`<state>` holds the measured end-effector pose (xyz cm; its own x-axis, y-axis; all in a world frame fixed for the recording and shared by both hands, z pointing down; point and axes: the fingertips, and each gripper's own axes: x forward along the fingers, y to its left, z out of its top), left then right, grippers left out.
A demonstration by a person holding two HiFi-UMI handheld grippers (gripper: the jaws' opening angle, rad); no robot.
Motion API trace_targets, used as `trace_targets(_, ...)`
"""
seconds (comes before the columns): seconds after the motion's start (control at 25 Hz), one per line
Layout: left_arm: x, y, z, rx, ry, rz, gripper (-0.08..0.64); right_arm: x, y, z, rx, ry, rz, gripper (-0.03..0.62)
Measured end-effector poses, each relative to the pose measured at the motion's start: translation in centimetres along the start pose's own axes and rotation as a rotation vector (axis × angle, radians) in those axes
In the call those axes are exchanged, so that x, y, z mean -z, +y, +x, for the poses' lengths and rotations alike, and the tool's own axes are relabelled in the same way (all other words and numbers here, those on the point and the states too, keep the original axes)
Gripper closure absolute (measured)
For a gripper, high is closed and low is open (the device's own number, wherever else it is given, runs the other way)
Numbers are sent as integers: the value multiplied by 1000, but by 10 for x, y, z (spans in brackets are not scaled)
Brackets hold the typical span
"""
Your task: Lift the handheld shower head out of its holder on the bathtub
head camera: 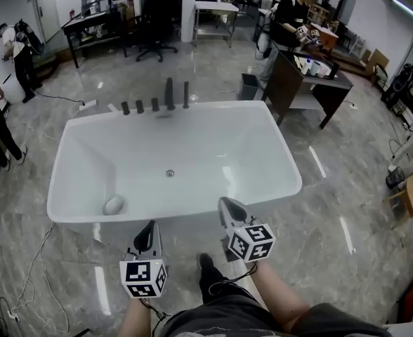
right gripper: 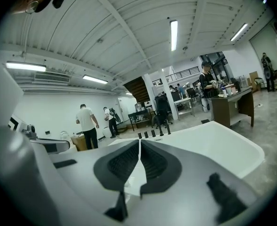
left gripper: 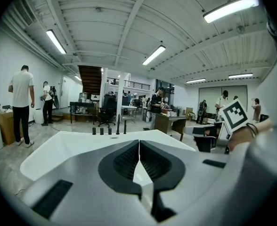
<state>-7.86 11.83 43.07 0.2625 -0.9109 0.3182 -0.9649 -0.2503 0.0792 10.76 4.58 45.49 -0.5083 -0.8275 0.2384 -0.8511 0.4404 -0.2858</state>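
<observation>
A white bathtub (head camera: 284,181) stands in front of me. On its far rim is a row of black fittings (head camera: 155,104): three short knobs and two taller upright pieces (head camera: 169,93), one of which may be the handheld shower head (head camera: 186,95); I cannot tell which. My left gripper (head camera: 150,227) hangs shut just short of the tub's near rim, with nothing between its fingers. My right gripper (head camera: 226,203) is shut and empty over the near rim. Both are far from the fittings. The left gripper view shows its shut gripper (left gripper: 139,143) pointing at the fittings (left gripper: 118,126); the right gripper (right gripper: 140,143) does likewise (right gripper: 160,129).
A pale rounded object (head camera: 113,204) lies in the tub's near left corner, and the drain (head camera: 170,173) is in the middle. A dark desk (head camera: 319,79) and a bin (head camera: 248,86) stand beyond the tub on the right. Cables (head camera: 31,272) run over the floor on the left. People stand around.
</observation>
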Motion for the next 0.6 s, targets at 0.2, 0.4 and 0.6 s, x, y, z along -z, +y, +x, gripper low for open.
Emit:
trace_targets(0.2, -10, 10, 50, -29, 16, -7, 545, -9, -29, 47, -24, 31, 1, 565)
trace_targets(0.4, -23, 15, 100, -61, 32, -31, 545, -19, -64, 88, -44, 62, -7, 565)
trace_targets(0.6, -32, 15, 131, -92, 41, -59, 545, -25, -92, 119, -67, 90, -6, 565)
